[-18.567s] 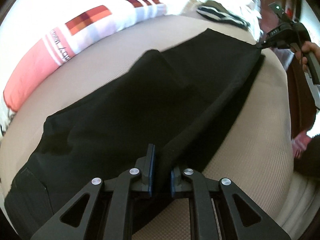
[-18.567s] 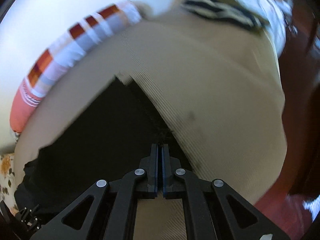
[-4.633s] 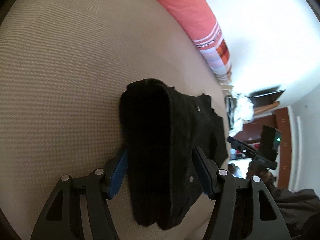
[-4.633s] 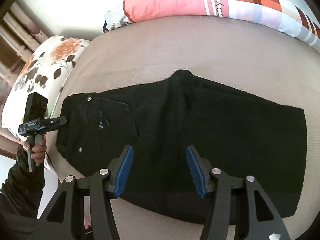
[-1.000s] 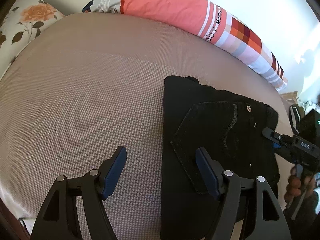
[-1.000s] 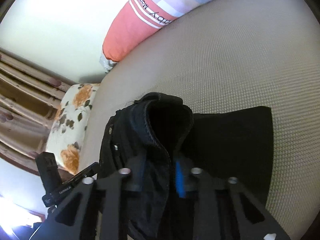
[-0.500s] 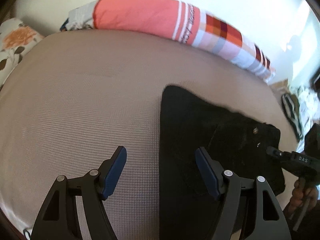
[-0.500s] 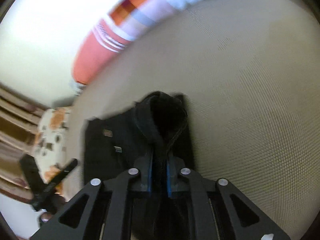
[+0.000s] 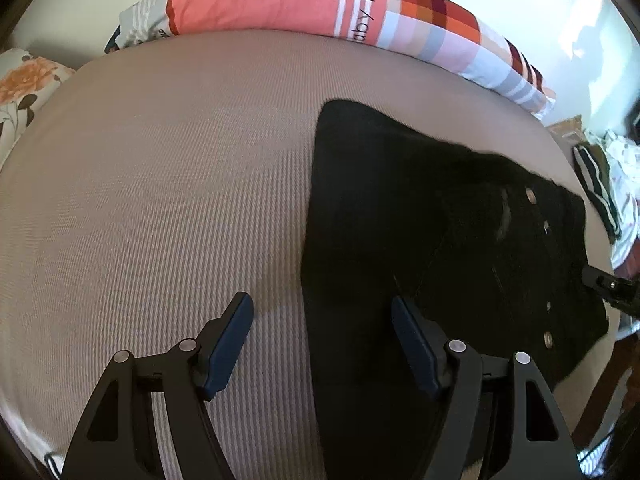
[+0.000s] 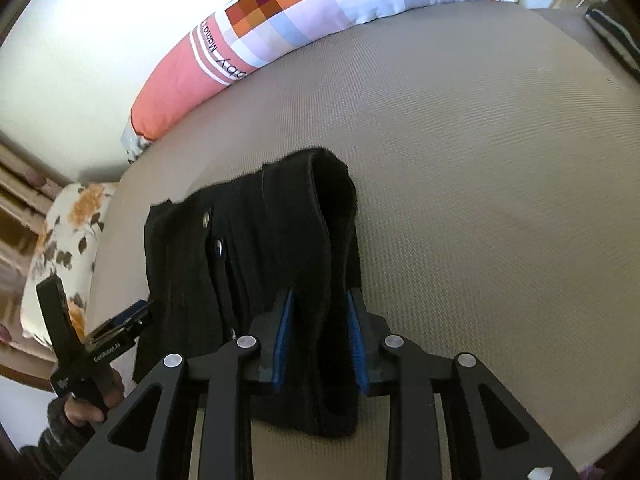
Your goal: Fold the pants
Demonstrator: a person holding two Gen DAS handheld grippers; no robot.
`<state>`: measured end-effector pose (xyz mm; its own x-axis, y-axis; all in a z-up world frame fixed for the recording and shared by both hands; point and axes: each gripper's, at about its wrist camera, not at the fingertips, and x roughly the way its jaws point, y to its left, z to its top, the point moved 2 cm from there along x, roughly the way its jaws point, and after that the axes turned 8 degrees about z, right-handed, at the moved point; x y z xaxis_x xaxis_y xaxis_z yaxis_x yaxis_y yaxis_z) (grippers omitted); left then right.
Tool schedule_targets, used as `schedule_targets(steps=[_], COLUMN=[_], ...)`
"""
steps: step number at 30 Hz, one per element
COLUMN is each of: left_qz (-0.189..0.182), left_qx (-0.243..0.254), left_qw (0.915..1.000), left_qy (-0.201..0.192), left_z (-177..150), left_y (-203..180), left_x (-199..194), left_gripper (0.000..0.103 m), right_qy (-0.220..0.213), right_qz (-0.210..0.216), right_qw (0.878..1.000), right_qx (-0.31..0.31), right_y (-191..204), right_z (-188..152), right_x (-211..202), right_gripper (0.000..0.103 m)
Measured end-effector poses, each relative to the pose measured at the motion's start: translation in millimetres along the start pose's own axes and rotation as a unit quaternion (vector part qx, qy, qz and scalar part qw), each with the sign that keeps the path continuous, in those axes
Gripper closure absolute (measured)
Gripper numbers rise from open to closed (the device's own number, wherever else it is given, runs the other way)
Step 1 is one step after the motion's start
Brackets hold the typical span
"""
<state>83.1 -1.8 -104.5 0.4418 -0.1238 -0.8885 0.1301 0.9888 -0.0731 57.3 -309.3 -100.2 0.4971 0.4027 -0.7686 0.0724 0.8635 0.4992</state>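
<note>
A pair of black pants (image 9: 440, 240) lay folded into a compact stack on a beige, ribbed bed cover (image 9: 160, 200), with metal rivets and a back pocket showing on the top layer. In the left wrist view the stack sat on the right part of the bed, its straight left edge running from far to near.

The right gripper (image 10: 320, 336) had a raised fold of the pants between its blue pads. Its jaws were narrow and opening, and whether the pads still pressed on the cloth could not be told. The fold rose in a loop just beyond them.

The left gripper (image 9: 322, 344) hovered over the near left edge of the stack. Its jaws stood wide and held nothing, with one finger above bare bed cover and the other above the black cloth. In the right wrist view a hand (image 10: 86, 404) gripped its handle at the lower left.

Along the far side of the bed lay a long bolster (image 9: 320, 4), coral pink with white stripes and a checked patch. A floral pillow (image 10: 68, 248) sat at the left end. A heap of striped clothing (image 9: 600, 192) lay at the right edge.
</note>
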Motion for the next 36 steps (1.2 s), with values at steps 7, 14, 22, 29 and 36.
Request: schedule_targets(steps=[7,14,22,29,36], left_qz=[0.005,0.012,0.019,0.028,0.035], left_qx=[0.014,0.019,0.019,0.029,0.041], left_qw=[0.9999,0.9997,0.9996,0.9990,0.9985], left_qy=[-0.002,-0.006,-0.009,-0.018,-0.006], left_z=[-19,-29,-34,-38,-42], left_y=[-9,-14,-15,-14,-16], left_x=[-14,-25,-31,-41,-28], left_gripper=[0.031,0.031,0.031,0.031,0.031], right_qy=[-0.003,-0.001,-0.004,-0.009,0.004], right_qz=[0.009,0.017,0.009,-0.011,-0.042], right_qw=[1.000,1.000,1.000,1.000,0.999], right_qx=[0.001,-0.007,-0.007,-0.016,-0.021], right_y=[8,15,11,19,10], right_z=[-25,-32,-36,-44,-49], right_x=[-23,-19,-23,-35,-18], right_gripper=[0.078,0.078,0.092,0.094,0.094])
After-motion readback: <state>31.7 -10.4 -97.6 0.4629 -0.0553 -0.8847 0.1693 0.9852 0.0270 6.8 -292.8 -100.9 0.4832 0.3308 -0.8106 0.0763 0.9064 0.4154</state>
